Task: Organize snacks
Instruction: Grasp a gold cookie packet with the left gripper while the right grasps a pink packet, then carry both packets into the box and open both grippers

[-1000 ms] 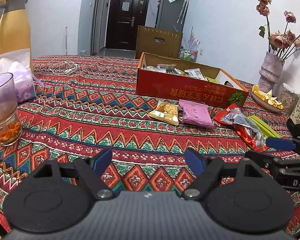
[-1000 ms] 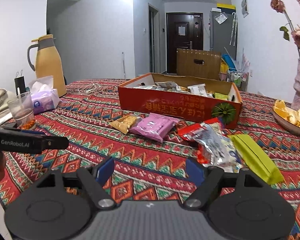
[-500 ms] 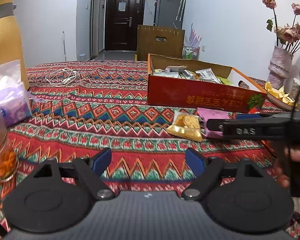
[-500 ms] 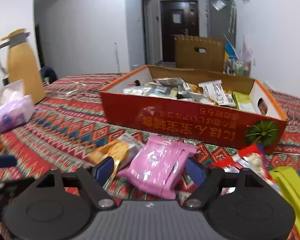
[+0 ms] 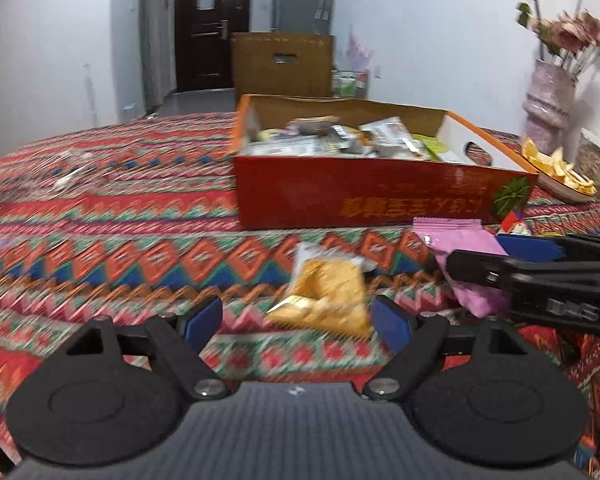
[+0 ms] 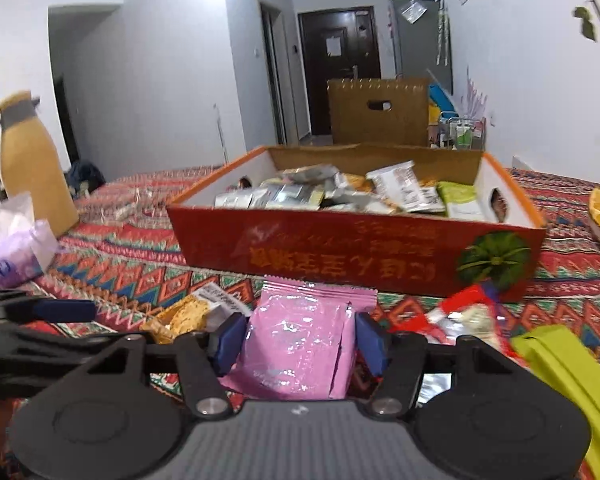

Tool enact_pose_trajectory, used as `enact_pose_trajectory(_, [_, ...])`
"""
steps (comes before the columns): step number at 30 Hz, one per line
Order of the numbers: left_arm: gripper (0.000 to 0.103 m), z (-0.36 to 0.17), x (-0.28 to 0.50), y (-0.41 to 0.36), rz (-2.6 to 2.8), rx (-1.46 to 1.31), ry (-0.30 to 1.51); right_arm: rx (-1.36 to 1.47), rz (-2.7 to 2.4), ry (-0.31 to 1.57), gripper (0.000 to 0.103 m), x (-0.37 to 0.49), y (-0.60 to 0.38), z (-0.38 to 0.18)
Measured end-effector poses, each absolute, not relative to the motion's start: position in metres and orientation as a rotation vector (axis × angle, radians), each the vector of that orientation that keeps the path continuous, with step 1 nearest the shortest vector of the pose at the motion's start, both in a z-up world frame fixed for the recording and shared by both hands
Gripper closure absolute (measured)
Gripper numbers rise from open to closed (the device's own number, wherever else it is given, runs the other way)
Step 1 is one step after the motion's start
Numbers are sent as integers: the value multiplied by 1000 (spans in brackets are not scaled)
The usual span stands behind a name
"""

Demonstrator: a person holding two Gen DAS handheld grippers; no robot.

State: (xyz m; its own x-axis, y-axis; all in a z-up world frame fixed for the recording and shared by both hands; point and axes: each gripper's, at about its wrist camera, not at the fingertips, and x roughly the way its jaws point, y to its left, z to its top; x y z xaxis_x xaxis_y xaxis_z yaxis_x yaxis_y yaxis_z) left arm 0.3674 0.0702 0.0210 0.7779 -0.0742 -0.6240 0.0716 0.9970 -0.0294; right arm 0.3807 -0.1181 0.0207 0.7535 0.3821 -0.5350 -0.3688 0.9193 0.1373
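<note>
Right gripper (image 6: 298, 342), half a second ago wide apart short of the pink snack packet (image 6: 300, 344), now straddles it, jaws closing, pads at its edges. Left gripper (image 5: 298, 322) stays wide and empty, now nearer the yellow snack packet (image 5: 326, 294). Beyond, the red cardboard box (image 6: 352, 252) holds more snacks on the patterned tablecloth (image 5: 120, 236).

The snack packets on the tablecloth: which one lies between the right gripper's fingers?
The pink packet, between the closing right gripper. The golden packet lies left of it, the green one right.
</note>
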Motion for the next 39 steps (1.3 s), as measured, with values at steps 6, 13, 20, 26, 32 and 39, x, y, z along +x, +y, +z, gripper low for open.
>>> enact_pose_trajectory(6, [38,5,402,45,-109,79,706,68,411,555,43,364,-148,32])
enact_pose_trajectory(13, [60,4,400,38,-115,111,703,77,406,549,43,351,-163,31])
enact_pose_trajectory(20, [62,22,357,33,-97,88,664,58,415,523,43,326,-168,38])
enact_pose_trajectory(26, [62,39,299,32,-73,22,613,32,426,521,43,290,-170,42])
enact_pose_trajectory(32, [61,56,240,27,-54,2,554,7,424,508,43,246,-176,44])
enact_pose_trajectory(39, [61,60,182,17,-54,-25,525,8,439,506,43,197,-187,44])
